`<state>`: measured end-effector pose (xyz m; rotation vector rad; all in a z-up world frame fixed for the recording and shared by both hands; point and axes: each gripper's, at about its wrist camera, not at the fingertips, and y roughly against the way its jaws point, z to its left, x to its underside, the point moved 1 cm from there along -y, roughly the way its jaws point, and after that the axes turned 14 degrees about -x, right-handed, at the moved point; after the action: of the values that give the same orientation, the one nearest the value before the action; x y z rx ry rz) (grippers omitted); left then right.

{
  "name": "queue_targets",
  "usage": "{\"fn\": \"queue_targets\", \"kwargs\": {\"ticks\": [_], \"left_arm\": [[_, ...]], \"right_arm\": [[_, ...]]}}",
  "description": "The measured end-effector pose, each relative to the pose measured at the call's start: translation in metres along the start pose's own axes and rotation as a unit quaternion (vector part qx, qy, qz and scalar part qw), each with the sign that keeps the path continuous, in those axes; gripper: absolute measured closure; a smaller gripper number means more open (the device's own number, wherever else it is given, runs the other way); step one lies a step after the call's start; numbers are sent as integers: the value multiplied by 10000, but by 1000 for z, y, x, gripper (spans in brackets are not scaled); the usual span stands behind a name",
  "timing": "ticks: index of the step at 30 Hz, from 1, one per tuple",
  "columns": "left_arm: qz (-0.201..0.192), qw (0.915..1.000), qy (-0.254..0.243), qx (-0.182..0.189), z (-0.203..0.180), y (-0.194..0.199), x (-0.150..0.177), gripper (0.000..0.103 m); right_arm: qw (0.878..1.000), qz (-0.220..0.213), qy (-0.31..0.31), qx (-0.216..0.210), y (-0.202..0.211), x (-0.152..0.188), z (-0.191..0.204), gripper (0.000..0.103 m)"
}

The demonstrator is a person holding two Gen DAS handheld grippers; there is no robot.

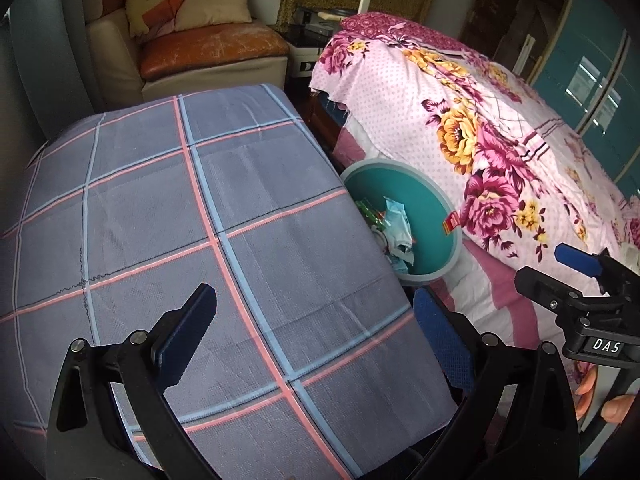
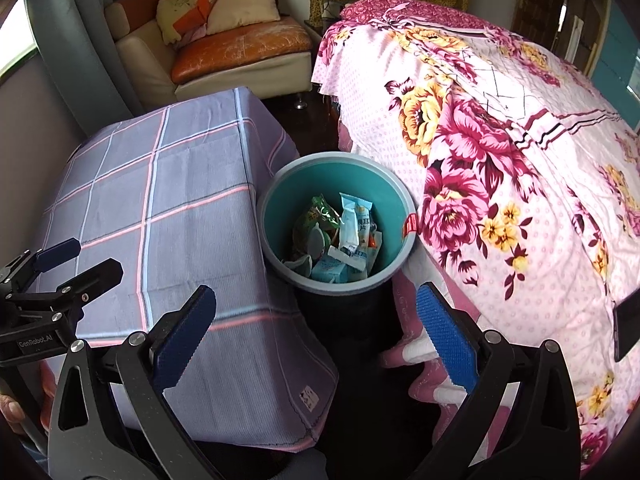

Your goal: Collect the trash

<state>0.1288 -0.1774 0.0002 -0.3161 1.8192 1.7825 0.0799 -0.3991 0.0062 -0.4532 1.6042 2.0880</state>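
Observation:
A teal bin (image 2: pixel 396 204) with a grey rim stands on the floor between the table and the bed. Inside it lies trash (image 2: pixel 340 240): a green wrapper, blue and white packets and small cartons. In the left wrist view the bin (image 1: pixel 424 200) is partly hidden behind the table's edge. My left gripper (image 1: pixel 316 336) hovers open over the near part of the grey checked tablecloth (image 1: pixel 160 220), holding nothing. My right gripper (image 2: pixel 316 340) is open and empty, just short of the bin and above the gap. Each gripper shows in the other view: the right gripper (image 1: pixel 560 268) and the left gripper (image 2: pixel 76 260).
The cloth-covered table (image 2: pixel 168 200) is on the left. A bed with a pink floral cover (image 2: pixel 500 160) fills the right. An orange and cream sofa (image 2: pixel 240 48) with cushions stands at the back. A dark phone (image 2: pixel 628 328) lies on the bed's near right.

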Motion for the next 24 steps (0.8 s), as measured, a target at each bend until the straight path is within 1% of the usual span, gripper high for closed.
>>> {"fn": "queue_targets", "kwargs": {"ticks": [3,10,18,22,24], "left_arm": [[35,10000,-9,-28,-2,0,7,4],[63,9999,-72,-132,-9,-2,17,4],[93,9997,-115,-190,-14,-9,16,4],[-44,9995,-161,-276,-15,-9,17,4],[1,9996,-192,-223,-17,-14,16,4]], "right_arm": [[10000,-67,-47,-43,1,8,-3,7],[10000,11,7,-43,-3,16,-6,7],[9999,58,-11,-127,-11,14,-6,7],[9999,43,-62,-110,-14,12,-10,7],[9999,60,-117,-103,-17,11,-14,7]]}}
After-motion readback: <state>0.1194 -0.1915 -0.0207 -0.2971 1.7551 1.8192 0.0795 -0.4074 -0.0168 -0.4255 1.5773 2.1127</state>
